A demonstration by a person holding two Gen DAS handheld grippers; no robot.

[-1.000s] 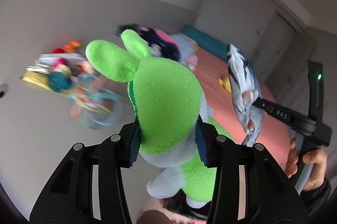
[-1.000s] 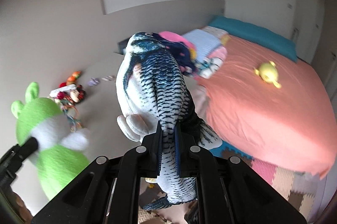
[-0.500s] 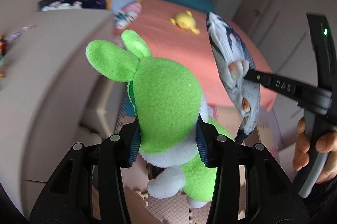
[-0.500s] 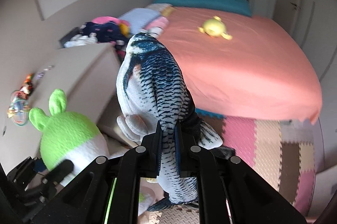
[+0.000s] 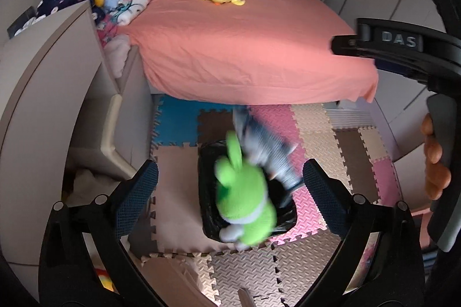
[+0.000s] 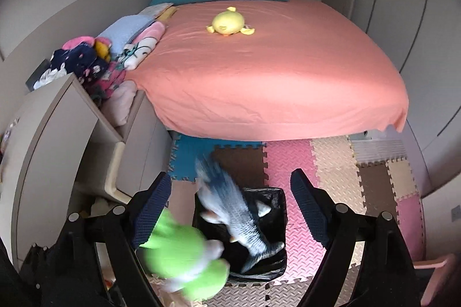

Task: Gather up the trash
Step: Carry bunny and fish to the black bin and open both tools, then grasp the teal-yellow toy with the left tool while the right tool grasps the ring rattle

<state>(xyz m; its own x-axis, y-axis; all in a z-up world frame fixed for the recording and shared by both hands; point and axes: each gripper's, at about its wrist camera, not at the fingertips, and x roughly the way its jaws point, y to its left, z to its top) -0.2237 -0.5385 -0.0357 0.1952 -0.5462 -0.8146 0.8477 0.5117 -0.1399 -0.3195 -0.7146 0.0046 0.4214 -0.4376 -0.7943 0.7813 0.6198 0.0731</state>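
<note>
Both releases done: left gripper (image 5: 230, 186) and right gripper (image 6: 230, 206) fingers have just been opening, now spread, nothing between. Frog (image 5: 245, 200) and fish (image 6: 230, 214) blur over the bin (image 6: 276, 223). I judge both soft, light; pinch mid-body.

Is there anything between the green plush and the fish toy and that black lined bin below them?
Nothing visible. The green plush and the fish plush are blurred, loose in the air right over the open black-lined bin. The jaws of the left gripper and right gripper have just opened, with nothing gripped.
</note>
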